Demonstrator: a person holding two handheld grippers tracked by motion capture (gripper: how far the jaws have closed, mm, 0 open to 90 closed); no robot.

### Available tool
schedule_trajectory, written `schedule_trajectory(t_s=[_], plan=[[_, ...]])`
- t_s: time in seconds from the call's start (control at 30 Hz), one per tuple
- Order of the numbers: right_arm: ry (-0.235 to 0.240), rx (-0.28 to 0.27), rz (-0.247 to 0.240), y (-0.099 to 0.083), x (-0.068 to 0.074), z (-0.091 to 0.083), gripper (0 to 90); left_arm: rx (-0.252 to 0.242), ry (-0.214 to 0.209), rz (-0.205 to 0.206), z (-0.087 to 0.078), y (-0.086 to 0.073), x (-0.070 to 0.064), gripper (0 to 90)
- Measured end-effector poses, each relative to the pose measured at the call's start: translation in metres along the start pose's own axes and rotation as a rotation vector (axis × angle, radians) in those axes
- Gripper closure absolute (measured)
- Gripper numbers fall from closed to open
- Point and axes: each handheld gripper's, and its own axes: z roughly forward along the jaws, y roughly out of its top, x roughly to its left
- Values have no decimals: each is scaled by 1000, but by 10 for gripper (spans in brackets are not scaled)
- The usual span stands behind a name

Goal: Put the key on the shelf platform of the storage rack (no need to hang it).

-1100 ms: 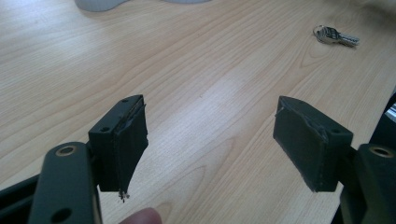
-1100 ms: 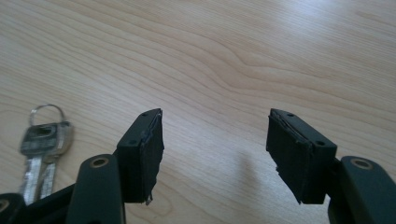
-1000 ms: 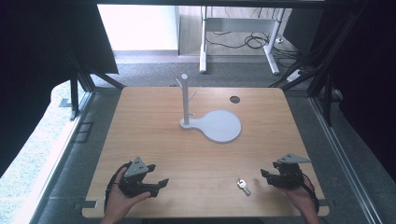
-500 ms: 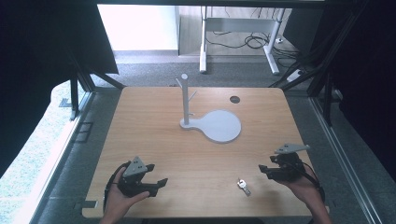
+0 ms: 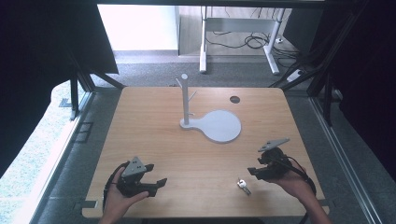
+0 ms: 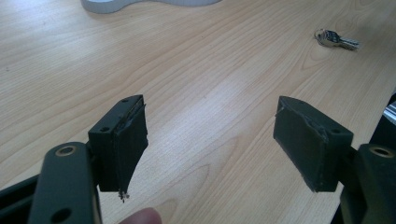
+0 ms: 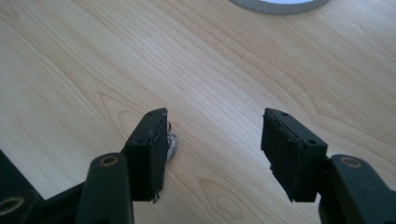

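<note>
Your right tool [image 5: 256, 170] hangs low over the near right part of the bench [image 5: 154, 121] with its jaws spread and nothing between them. In the right gripper view the key [image 7: 171, 144] peeps out from behind the left jaw, at about 9 o'clock of the gap and not inside it. That looks like the main risk: if you close from here, I judge the jaws would meet on bare wood, or the left jaw would nudge the key and slide it off across the smooth top. The key lies flat, so a pinch from this angle may also skate over it; you would probably need to bring the gap over it first.

From above, the key [image 5: 243, 185] sits just beside the right tool, at about 7 o'clock of it, near the bench's front edge.

Your left tool [image 5: 152, 176] is also spread and empty, well apart from the key, which lies toward 3 o'clock of it. The grey stand [image 5: 211, 122] with its upright post sits at 12 o'clock, mid-bench.
</note>
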Motion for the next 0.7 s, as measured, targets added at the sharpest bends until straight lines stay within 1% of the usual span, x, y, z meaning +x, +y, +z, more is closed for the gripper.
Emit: schedule_trajectory(t_s=[0.1, 0.13, 0.17, 0.2, 0.3, 0.33, 0.37, 0.4, 0.5, 0.53, 0.7], plan=[[2, 12, -5, 2, 2, 2, 417, -2, 0, -4, 1, 0, 0, 261], [2, 32, -12, 5, 4, 4, 421, -1, -1, -4, 1, 0, 0, 261], [2, 32, -12, 5, 4, 4, 421, 0, -1, -3, 1, 0, -1, 261], [-2, 60, -26, 7, 7, 7, 425, 0, -2, -3, 1, 0, 0, 261], [-6, 95, -47, 12, 11, 9, 436, 3, -2, -4, 2, 0, -1, 261], [-6, 95, -47, 12, 11, 9, 436, 5, -2, -4, 2, 0, -1, 261], [-5, 118, -61, 15, 13, 11, 445, 4, -4, -4, 2, 0, -1, 261], [-5, 118, -61, 15, 13, 11, 445, 4, -4, -4, 2, 0, -1, 261], [5, 142, -70, 20, 16, 14, 460, 5, -5, -5, 3, -1, -1, 261], [12, 161, -66, 23, 19, 18, 472, 5, -6, -4, 3, -1, -2, 261], [29, 201, -74, 28, 22, 27, 508, 2, -9, -5, 2, -1, -1, 261]])
